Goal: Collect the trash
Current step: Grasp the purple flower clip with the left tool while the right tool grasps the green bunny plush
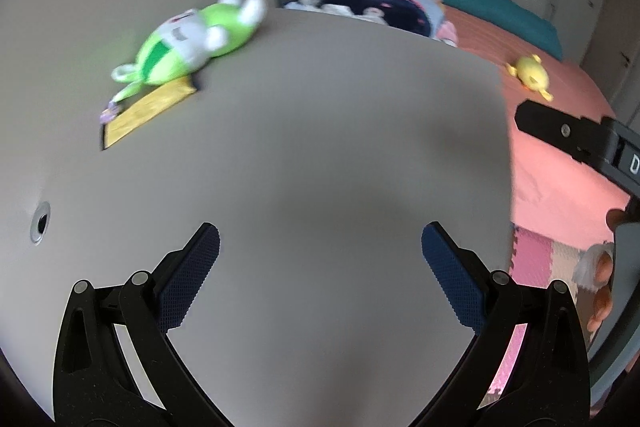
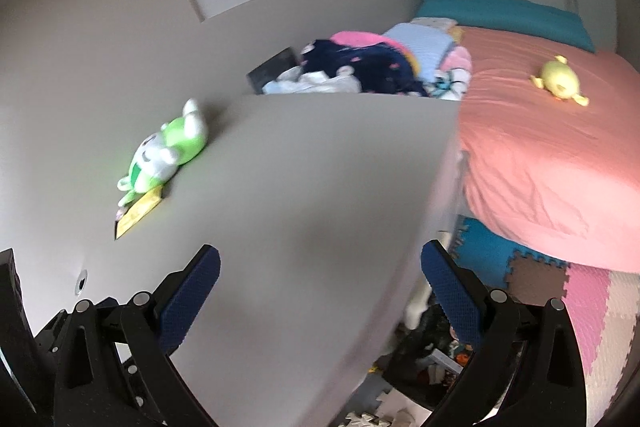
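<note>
A grey desk top (image 1: 320, 147) fills the left wrist view and shows again as the desk (image 2: 300, 187) in the right wrist view. At its far left lies a green and white plush toy (image 1: 188, 39) (image 2: 166, 151) on a flat yellow packet (image 1: 144, 111) (image 2: 138, 213). My left gripper (image 1: 320, 247) hovers open above the bare desk, holding nothing. My right gripper (image 2: 320, 267) is open and empty over the desk's right edge. Its body (image 1: 576, 143) enters the left wrist view at the right. No trash sits between either pair of fingers.
A bed with a pink sheet (image 2: 540, 155) stands right of the desk, with a yellow plush (image 2: 558, 81) on it and a clothes pile (image 2: 372, 67) behind. Foam floor tiles (image 2: 592, 307) and clutter (image 2: 436, 347) lie below the desk edge. A cable hole (image 1: 40, 223) sits at the desk's left.
</note>
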Demonstrator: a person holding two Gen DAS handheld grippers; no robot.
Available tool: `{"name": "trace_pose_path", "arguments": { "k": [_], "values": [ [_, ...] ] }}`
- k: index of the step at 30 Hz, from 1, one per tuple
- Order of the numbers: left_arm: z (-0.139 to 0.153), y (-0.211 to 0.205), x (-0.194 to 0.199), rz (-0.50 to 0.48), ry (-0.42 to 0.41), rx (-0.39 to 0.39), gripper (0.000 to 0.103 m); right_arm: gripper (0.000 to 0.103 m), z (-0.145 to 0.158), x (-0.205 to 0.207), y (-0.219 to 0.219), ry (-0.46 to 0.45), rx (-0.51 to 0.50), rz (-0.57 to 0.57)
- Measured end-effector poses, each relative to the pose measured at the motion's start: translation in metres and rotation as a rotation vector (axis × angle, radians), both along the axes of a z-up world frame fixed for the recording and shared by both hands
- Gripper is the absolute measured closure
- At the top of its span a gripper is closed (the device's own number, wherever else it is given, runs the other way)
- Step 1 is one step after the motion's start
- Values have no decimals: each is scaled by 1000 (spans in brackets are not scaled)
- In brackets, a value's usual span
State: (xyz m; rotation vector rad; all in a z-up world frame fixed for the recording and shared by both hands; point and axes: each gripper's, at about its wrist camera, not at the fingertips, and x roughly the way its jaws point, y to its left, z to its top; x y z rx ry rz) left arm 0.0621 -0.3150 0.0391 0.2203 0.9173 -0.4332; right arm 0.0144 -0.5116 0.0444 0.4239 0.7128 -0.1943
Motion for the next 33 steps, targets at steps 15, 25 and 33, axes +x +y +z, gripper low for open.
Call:
{"name": "trace_pose_path", "arguments": {
  "k": [15, 25, 33],
  "values": [
    [-7, 100, 90, 209, 29, -82, 5, 3, -12, 107, 89, 55, -13, 182],
    [-17, 131, 140, 303, 27, -67, 5, 3, -11, 173, 130, 53, 13, 254],
    [-13, 159, 181, 371, 26, -108, 5, 3, -3, 219, 156, 64, 49, 321]
  ]
}}
